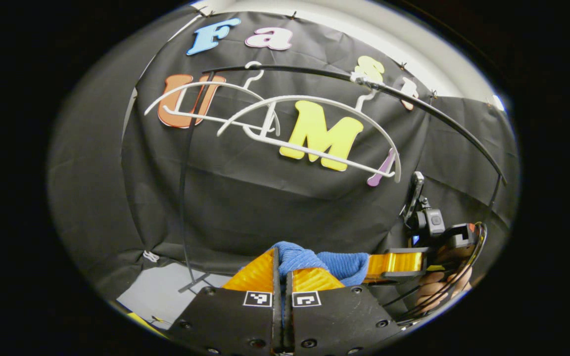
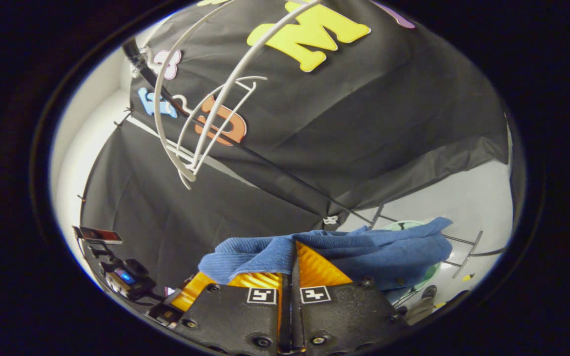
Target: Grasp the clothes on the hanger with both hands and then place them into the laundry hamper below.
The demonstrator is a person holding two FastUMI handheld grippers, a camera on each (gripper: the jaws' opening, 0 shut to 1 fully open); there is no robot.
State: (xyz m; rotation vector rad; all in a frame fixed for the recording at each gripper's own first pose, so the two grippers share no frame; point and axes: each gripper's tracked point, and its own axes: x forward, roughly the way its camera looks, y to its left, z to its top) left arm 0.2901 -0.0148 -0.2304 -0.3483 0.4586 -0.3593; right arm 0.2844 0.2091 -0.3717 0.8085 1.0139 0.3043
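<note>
Both tongs are pinched nearly closed on the blue garment. The left tongs (image 1: 282, 269) grip a bunched fold at lower centre of the left gripper view, and the right tongs (image 2: 292, 262) clamp an edge at lower centre of the right gripper view.

The blue garment (image 2: 389, 252) hangs off the white hangers (image 1: 309, 128) above, stretched between the two grips, its long axis roughly level, trailing toward lower right over the green hamper (image 2: 403, 226), which is mostly hidden.

One risk I see: the thin pinches could slip, or loose cloth could drape over the hamper's rim and catch the rack's foot (image 2: 468, 254).
</note>
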